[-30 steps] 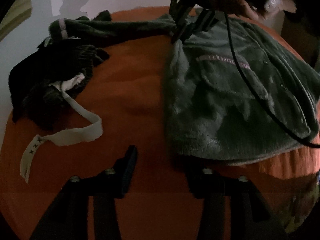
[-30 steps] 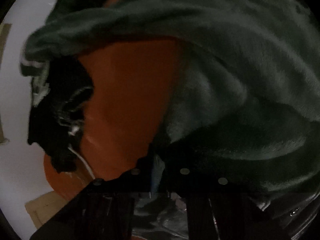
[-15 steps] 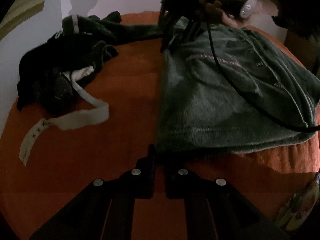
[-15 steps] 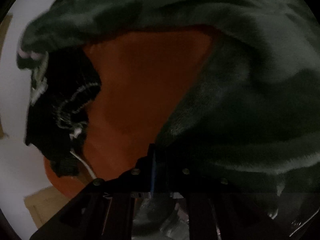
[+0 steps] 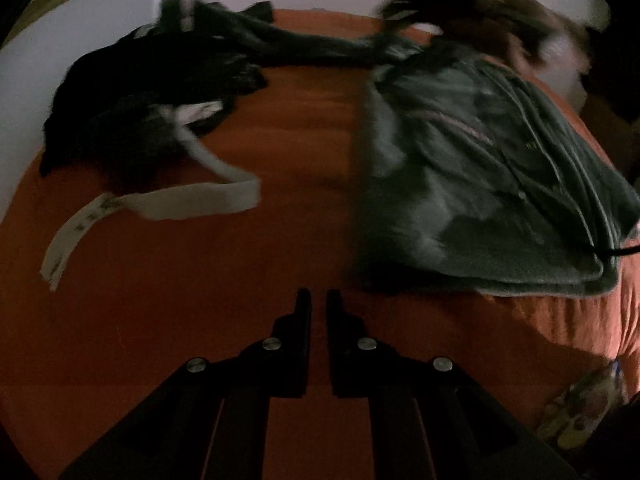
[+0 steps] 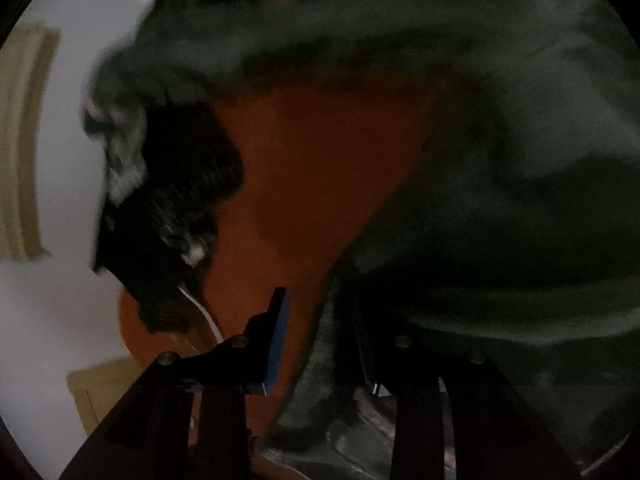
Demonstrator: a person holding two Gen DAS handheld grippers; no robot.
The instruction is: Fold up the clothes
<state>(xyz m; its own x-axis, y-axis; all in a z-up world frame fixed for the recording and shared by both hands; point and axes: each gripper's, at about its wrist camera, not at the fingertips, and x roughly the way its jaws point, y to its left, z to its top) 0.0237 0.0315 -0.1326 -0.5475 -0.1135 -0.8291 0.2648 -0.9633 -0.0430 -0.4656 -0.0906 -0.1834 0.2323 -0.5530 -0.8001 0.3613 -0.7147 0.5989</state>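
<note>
A grey-green fleece top [image 5: 480, 176] lies on the right of the orange bed [image 5: 248, 280], one sleeve [image 5: 304, 44] stretched left at the far side. My left gripper [image 5: 318, 300] is shut and empty, just off the top's near left hem. My right gripper [image 5: 404, 4] shows blurred at the top's far corner by the shoulder. In the right wrist view its jaws [image 6: 316, 312] stand open, with the fleece [image 6: 500, 200] loose against the right finger.
A dark crumpled garment [image 5: 140, 96] with a white strap [image 5: 160, 204] lies on the bed's left side; it also shows in the right wrist view [image 6: 176, 216]. A pale wall [image 5: 60, 40] stands behind. A patterned cloth [image 5: 580, 404] sits at the bed's near right edge.
My right gripper has opened and let go of the fleece at the shoulder. My left gripper closed a second ago and has drawn back from the hem.
</note>
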